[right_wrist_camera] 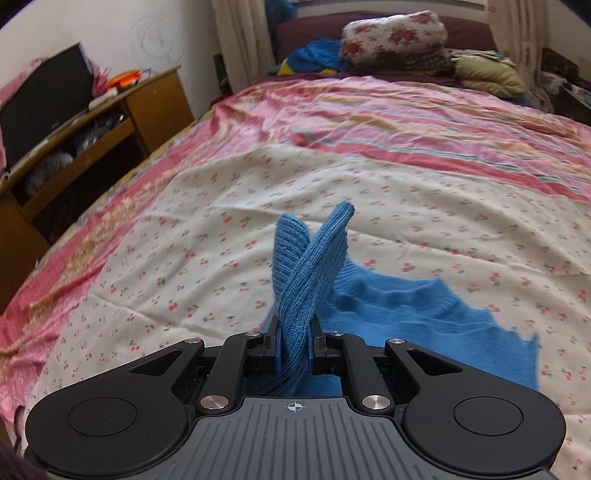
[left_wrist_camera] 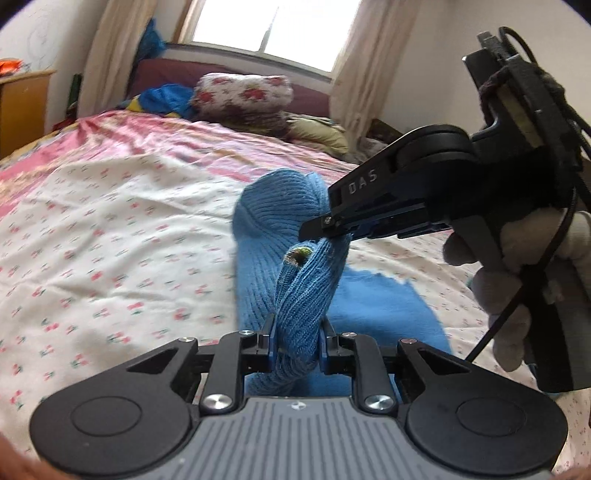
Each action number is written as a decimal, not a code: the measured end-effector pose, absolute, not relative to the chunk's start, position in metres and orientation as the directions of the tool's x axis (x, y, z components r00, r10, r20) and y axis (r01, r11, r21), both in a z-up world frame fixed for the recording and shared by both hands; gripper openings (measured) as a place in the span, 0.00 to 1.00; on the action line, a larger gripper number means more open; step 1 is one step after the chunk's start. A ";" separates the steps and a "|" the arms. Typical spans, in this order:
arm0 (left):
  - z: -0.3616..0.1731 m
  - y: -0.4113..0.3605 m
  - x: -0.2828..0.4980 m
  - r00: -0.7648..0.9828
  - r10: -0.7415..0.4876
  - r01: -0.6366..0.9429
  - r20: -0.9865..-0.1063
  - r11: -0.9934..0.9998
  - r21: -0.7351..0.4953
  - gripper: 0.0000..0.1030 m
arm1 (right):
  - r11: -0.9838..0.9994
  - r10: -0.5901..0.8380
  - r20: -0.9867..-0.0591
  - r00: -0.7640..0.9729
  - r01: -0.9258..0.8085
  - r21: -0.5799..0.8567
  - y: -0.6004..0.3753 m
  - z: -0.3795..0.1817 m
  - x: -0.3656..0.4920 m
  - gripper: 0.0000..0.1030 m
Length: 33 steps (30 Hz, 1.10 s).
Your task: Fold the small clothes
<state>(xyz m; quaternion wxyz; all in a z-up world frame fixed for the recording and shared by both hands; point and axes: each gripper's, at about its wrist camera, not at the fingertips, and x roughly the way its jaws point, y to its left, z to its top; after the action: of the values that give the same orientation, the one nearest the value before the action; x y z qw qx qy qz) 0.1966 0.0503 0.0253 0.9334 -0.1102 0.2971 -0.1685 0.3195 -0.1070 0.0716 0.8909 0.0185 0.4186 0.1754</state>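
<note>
A small blue knit garment [left_wrist_camera: 291,236] lies partly on the bed and is lifted at one end. My left gripper [left_wrist_camera: 297,332] is shut on a ribbed blue edge that stands up between its fingers. My right gripper [left_wrist_camera: 325,227] reaches in from the right in the left wrist view and pinches the same knit higher up. In the right wrist view my right gripper [right_wrist_camera: 295,332] is shut on ribbed blue knit [right_wrist_camera: 310,266], which sticks up in two crossed flaps. The rest of the garment [right_wrist_camera: 424,314] spreads flat to the right.
The bed [right_wrist_camera: 332,166] has a cherry-print sheet with pink stripes. Floral pillows [right_wrist_camera: 395,33] and bedding sit at the far end under a window. A wooden cabinet [right_wrist_camera: 92,122] stands to the left. A gloved hand [left_wrist_camera: 509,280] holds the right gripper.
</note>
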 end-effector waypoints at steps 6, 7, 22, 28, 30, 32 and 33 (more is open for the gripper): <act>0.032 0.007 0.199 0.741 -0.416 0.312 -0.527 0.908 -0.279 0.25 | 0.945 0.322 -0.721 0.613 -0.251 0.209 -0.154 0.072 0.314 0.11; 0.033 0.000 0.199 0.735 -0.423 0.322 -0.529 0.905 -0.277 0.25 | 0.947 0.320 -0.719 0.617 -0.239 0.216 -0.164 0.071 0.313 0.11; 0.017 -0.091 0.203 0.656 -0.458 0.431 -0.600 0.880 -0.200 0.25 | 0.948 0.303 -0.721 0.624 -0.116 0.298 -0.265 0.041 0.306 0.11; 0.004 -0.106 0.189 0.656 -0.404 0.481 -0.637 0.875 -0.059 0.28 | 0.937 0.320 -0.745 0.585 -0.082 0.339 -0.280 0.016 0.304 0.19; 0.005 -0.108 0.184 0.659 -0.409 0.500 -0.632 0.865 -0.039 0.30 | 0.929 0.339 -0.739 0.582 -0.081 0.362 -0.285 0.015 0.303 0.21; 0.007 -0.108 0.181 0.650 -0.428 0.517 -0.628 0.855 -0.048 0.32 | 0.927 0.338 -0.734 0.589 -0.073 0.368 -0.288 0.016 0.300 0.26; 0.007 -0.107 0.180 0.643 -0.439 0.527 -0.627 0.848 -0.054 0.33 | 0.927 0.335 -0.733 0.593 -0.070 0.368 -0.290 0.017 0.297 0.26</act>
<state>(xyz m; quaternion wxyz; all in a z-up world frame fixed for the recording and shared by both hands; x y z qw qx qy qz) 0.1797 -0.1074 0.0074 0.9039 0.0668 0.3272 -0.2672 0.2973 -0.2897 0.0172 0.8793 0.1519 0.4364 0.1150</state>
